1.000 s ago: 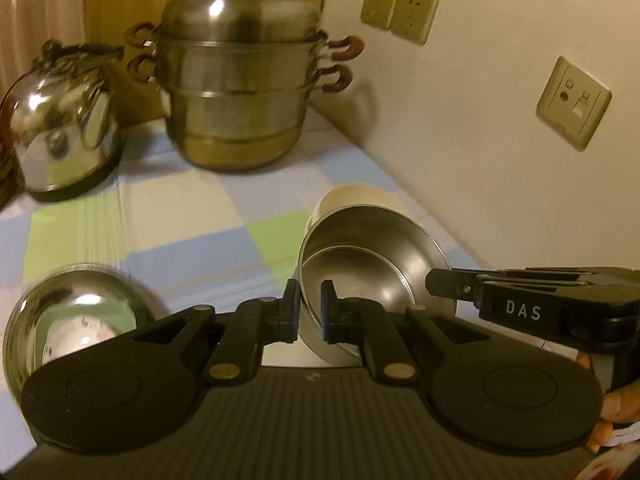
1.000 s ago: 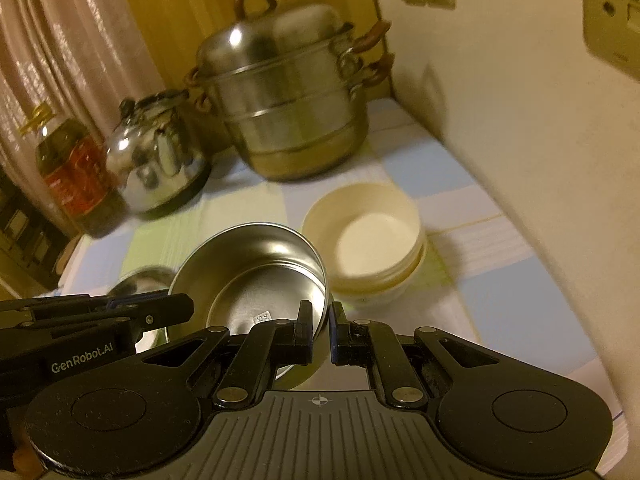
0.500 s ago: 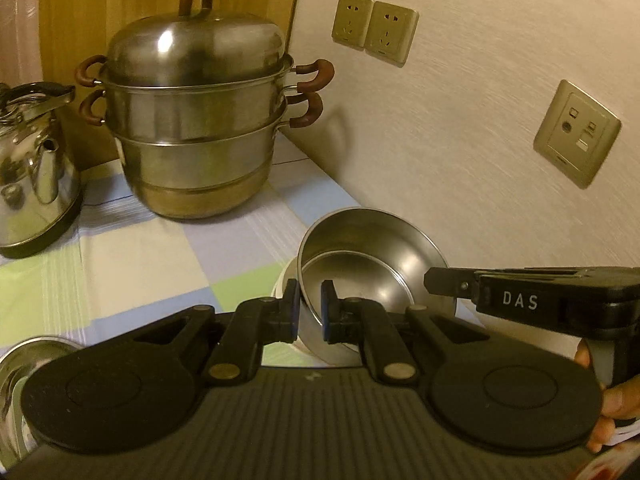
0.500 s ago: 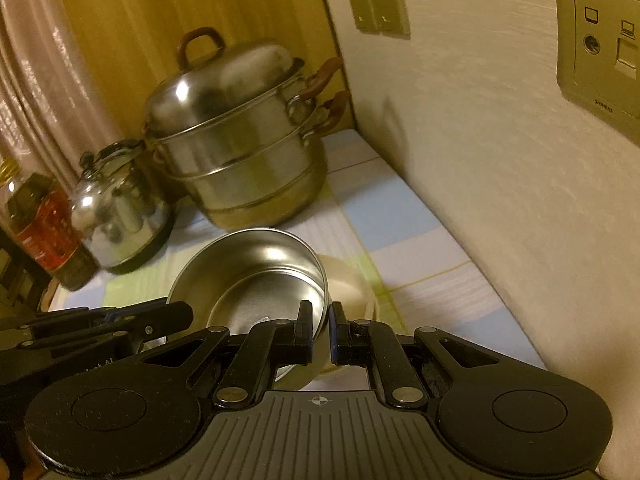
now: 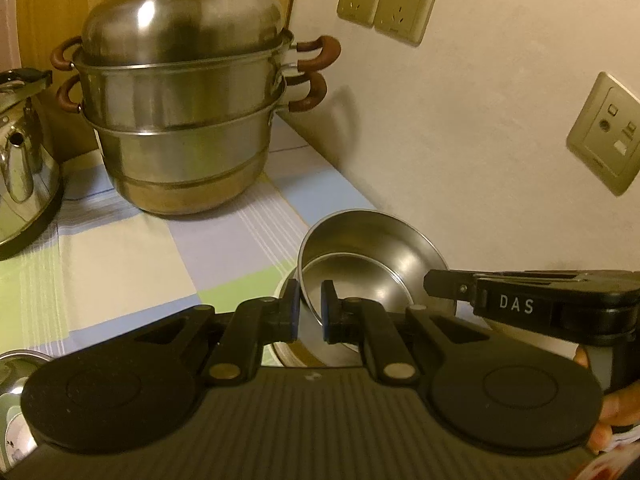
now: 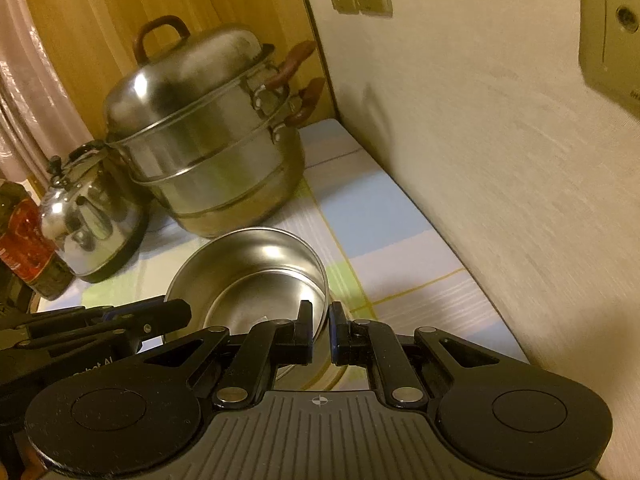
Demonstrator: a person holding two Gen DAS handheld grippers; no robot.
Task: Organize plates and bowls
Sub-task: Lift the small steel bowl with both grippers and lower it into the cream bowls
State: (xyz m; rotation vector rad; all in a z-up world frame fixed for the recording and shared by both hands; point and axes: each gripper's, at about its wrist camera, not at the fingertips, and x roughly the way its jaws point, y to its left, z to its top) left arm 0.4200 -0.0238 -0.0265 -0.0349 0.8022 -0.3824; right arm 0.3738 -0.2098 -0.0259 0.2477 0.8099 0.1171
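A stainless steel bowl (image 5: 372, 260) (image 6: 248, 264) hangs tilted between both grippers. My left gripper (image 5: 308, 312) is shut on its near left rim. My right gripper (image 6: 320, 320) is shut on the opposite rim; its black tip (image 5: 432, 284) enters the left wrist view from the right. The left gripper's fingers (image 6: 176, 314) reach in from the left in the right wrist view. A cream bowl (image 5: 282, 290) sits on the checked cloth directly under the steel bowl, mostly hidden by it. I cannot tell whether the two bowls touch.
A large lidded steamer pot (image 5: 180, 120) stands at the back, with a steel kettle (image 5: 20, 168) to its left. An oil bottle (image 6: 20, 248) stands beyond the kettle. Another steel bowl (image 5: 12, 392) lies at the lower left. The wall with sockets (image 5: 384, 4) runs close along the right.
Both grippers have carried the steel bowl rightward, toward the wall, until it covers the cream bowl. The bowl at lower left has slid nearly out of the left wrist view.
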